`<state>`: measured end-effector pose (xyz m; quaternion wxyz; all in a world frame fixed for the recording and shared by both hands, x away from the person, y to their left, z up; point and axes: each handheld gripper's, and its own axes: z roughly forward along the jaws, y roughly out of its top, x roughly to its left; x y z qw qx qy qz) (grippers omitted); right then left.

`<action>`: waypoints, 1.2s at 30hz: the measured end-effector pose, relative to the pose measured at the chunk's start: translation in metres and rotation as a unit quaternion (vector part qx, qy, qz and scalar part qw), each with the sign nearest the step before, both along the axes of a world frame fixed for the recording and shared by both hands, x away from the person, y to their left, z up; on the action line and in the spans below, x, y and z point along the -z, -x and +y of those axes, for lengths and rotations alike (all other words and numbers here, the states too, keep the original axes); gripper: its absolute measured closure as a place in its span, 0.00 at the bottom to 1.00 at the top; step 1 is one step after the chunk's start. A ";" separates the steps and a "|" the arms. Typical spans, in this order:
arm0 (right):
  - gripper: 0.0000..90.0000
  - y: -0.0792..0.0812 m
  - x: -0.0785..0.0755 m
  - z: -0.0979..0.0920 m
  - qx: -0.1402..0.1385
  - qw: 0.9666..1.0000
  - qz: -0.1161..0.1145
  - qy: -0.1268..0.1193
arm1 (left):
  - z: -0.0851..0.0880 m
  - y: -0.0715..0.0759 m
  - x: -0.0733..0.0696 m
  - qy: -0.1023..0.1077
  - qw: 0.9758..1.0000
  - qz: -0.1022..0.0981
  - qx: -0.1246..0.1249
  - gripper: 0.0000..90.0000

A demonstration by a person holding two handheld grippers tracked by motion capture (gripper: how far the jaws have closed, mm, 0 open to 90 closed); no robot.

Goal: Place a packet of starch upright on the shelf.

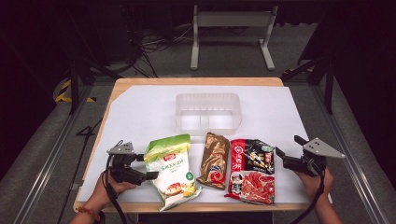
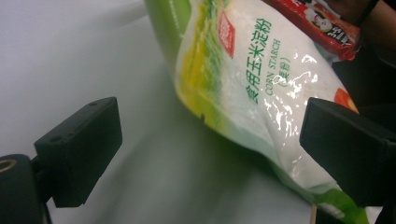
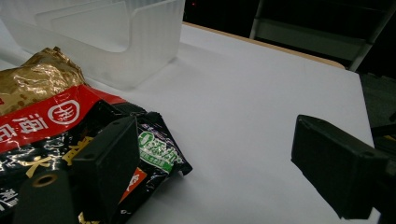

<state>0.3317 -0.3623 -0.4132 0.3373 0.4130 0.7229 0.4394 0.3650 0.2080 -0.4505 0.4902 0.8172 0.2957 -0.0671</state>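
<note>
Green-and-white plastic bag of corn starch [image 1: 172, 170] lay flat at the near left of the white worktop [image 1: 140, 112], nearest the left claw [image 1: 142, 166], whose jaws stood spread at the bag's left edge, one at its upper corner and one over its lower part; no grip yet. In the left gripper view the bag [image 2: 243, 88] sat between the two jaws, unpinched. Right claw [image 1: 286, 150] also spread, holding nothing, just beside the red-and-black printed packet [image 1: 250, 170]. Gold foil pouch [image 1: 214, 161] lay between the two bags. Clear plastic bin [image 1: 208, 112], divided inside, stood empty behind them.

Judgement: nothing packed so far; all three packs remained to be moved.

Room: open worktop between packs and bin, and to both sides. Packs' lower ends lay close to the near worktop edge.
</note>
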 end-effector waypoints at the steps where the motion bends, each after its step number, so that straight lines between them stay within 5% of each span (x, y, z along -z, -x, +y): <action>1: 0.18 0.000 0.000 0.000 -0.001 1.000 0.000 -0.001 | -0.004 -0.002 0.001 -0.004 1.000 0.002 0.008 0.08; 8: 0.18 0.003 -0.002 0.000 -0.002 1.000 -0.001 0.002 | -0.015 -0.008 0.002 0.001 0.999 0.010 0.046 0.21; 14: 0.18 0.006 -0.004 0.000 -0.005 1.000 0.002 0.001 | -0.023 -0.009 -0.003 0.007 0.999 0.000 0.051 0.28; 18: 0.19 0.006 -0.004 0.000 -0.003 1.000 0.005 0.004 | -0.039 -0.012 -0.010 -0.014 0.997 -0.017 0.073 0.39; 29: 0.19 0.004 0.001 -0.001 -0.005 1.000 0.026 -0.003 | -0.041 -0.015 -0.012 -0.013 0.999 -0.022 0.048 0.81; 36: 0.19 0.004 0.001 -0.003 -0.004 1.000 0.024 -0.006 | -0.043 -0.006 -0.016 -0.020 0.998 -0.044 0.028 0.91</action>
